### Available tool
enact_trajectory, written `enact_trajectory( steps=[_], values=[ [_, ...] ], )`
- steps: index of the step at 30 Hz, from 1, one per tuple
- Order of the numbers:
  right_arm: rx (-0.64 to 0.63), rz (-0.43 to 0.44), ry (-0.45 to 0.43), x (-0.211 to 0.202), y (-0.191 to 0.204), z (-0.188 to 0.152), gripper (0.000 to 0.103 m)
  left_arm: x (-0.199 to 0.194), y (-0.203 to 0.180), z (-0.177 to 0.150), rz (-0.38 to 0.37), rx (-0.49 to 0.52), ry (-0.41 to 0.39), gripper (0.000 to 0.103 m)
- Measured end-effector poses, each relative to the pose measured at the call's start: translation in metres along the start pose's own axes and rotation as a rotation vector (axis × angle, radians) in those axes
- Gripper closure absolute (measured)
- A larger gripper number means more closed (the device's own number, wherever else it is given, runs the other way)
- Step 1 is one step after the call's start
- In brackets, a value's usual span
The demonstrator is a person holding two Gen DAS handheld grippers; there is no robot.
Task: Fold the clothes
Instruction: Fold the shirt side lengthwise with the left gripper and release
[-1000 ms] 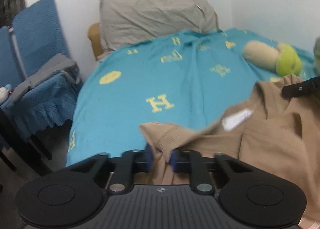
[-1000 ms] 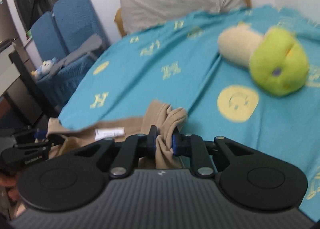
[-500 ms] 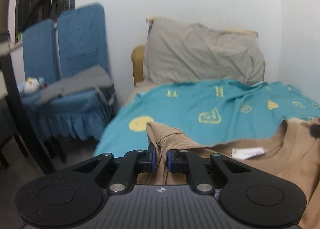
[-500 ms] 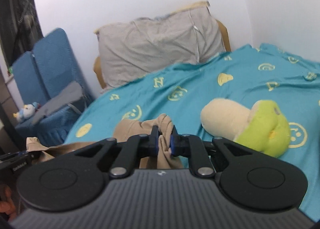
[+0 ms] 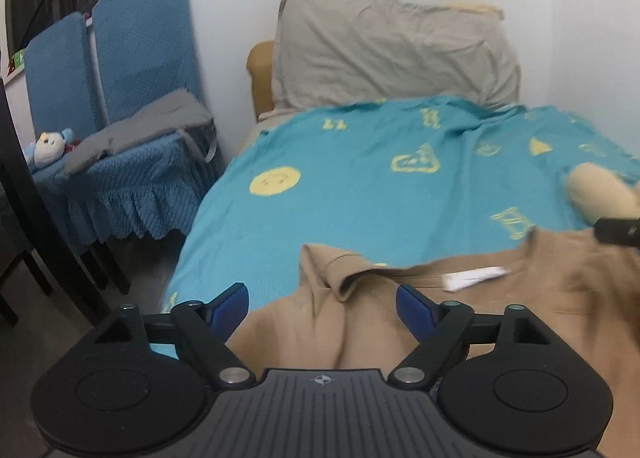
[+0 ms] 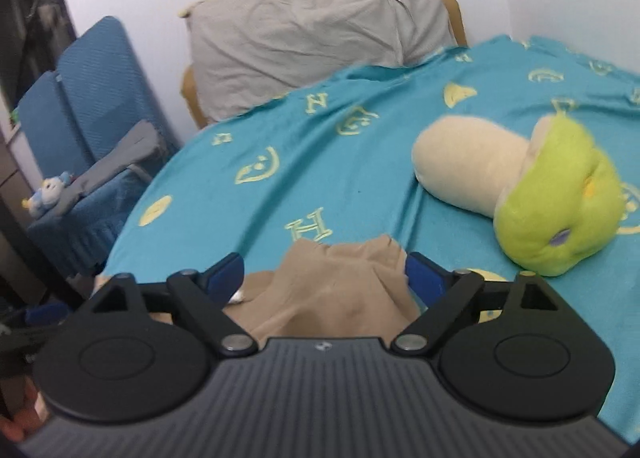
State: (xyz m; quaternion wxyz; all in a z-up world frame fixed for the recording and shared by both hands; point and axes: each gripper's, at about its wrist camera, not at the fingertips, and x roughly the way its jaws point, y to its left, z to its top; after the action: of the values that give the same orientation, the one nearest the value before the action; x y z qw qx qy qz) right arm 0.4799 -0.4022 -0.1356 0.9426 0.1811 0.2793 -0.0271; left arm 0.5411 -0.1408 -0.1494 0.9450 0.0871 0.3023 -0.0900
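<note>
Tan shirt (image 5: 400, 322) on bed, both grippers released.

Item: tan shirt, collar end with white neck label (image 5: 472, 277) facing the pillow, lying on the teal bedspread (image 5: 360, 186) at the near edge of the bed. Left gripper (image 5: 322, 304): fingers spread wide, blue pads either side of the shirt's shoulder, gripping nothing. Right gripper (image 6: 326, 276): fingers likewise spread apart, the bunched opposite shoulder of the shirt (image 6: 340, 282) lying loose between them; whether the right pad touches the cloth cannot be told. Bedspread: yellow letters and smiley faces printed on it. Grey pillow (image 5: 392, 54): propped at the head of the bed against the wall. Plush toy (image 6: 520, 186): cream and lime green, lying on the bedspread near the shirt. Blue chairs (image 5: 120, 98): beside the bed, carrying a grey cloth (image 5: 140, 130) and a small soft toy (image 5: 48, 146).
</note>
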Motion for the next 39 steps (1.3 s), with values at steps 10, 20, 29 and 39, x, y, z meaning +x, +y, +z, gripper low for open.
enact_trajectory(
  steps=[10,20,29,39],
  values=[
    [-0.008,0.047,-0.005,-0.179,0.028,-0.04,0.014,-0.187,-0.024,-0.045,-0.084,0.018,-0.059,0.015],
    [0.12,0.107,0.01,-0.371,0.005,-0.096,0.014,-0.371,-0.036,-0.16,-0.232,-0.186,-0.015,0.015],
    [0.24,0.028,-0.075,-0.417,-0.031,-0.11,0.014,-0.407,-0.12,-0.224,-0.422,-0.094,0.114,0.023],
    [0.462,0.079,-0.003,-0.402,-0.075,-0.122,0.014,-0.366,-0.129,-0.259,-0.519,-0.106,0.295,0.057]
  ],
)
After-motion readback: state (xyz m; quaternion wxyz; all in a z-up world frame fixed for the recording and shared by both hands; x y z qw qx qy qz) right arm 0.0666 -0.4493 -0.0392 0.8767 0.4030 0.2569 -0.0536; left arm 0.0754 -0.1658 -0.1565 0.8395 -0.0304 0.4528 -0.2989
